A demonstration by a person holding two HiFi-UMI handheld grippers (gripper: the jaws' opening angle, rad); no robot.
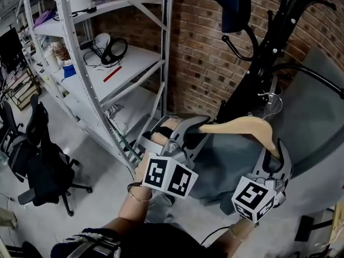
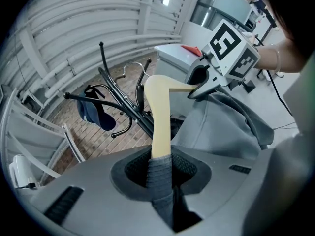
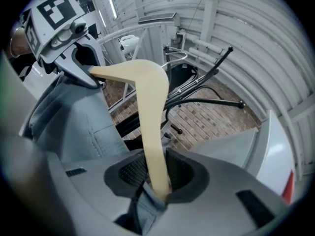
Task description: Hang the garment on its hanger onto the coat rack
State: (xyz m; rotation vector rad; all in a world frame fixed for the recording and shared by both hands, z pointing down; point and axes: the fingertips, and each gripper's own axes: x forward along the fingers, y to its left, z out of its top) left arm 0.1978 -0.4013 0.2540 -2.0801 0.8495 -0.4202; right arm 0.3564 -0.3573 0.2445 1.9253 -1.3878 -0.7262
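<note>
Grey floor [image 1: 107, 198] bearing a white shelving unit [image 1: 167, 36]; black office chairs [image 1: 45, 168] stand to the left of the unit, and a black coat rack [image 1: 271, 47] stands to its right, before the brick wall [image 1: 199, 47]. On the unit's middle shelf [image 1: 140, 58] lie black headphones [image 1: 114, 50], a red strip [image 1: 112, 74] and a white round object [image 1: 101, 39].
</note>
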